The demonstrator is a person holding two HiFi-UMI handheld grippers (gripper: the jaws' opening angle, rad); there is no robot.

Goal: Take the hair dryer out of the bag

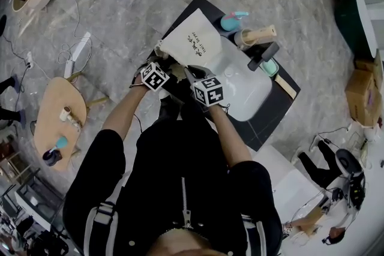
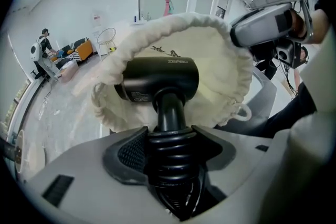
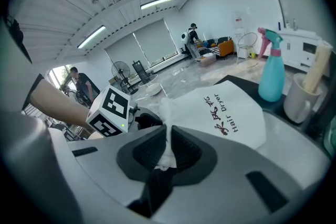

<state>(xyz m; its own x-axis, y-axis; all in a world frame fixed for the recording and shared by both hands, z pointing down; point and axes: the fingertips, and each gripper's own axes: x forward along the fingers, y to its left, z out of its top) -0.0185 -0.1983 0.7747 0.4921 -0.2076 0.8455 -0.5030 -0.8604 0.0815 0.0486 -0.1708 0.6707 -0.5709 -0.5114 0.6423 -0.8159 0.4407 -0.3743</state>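
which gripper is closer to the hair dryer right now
Left. The left gripper is shut on the ribbed handle of the hair dryer, at the mouth of the bag. The right gripper only pinches the bag's cloth edge, beside it.

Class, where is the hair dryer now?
The hair dryer fills the left gripper view's centre, handle in the left claw, body in the bag mouth.

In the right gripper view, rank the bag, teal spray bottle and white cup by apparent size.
1. bag: clearly largest, though nearest the camera.
2. spray bottle and white cup: near alike; bottle taller, cup wider, so unranked.
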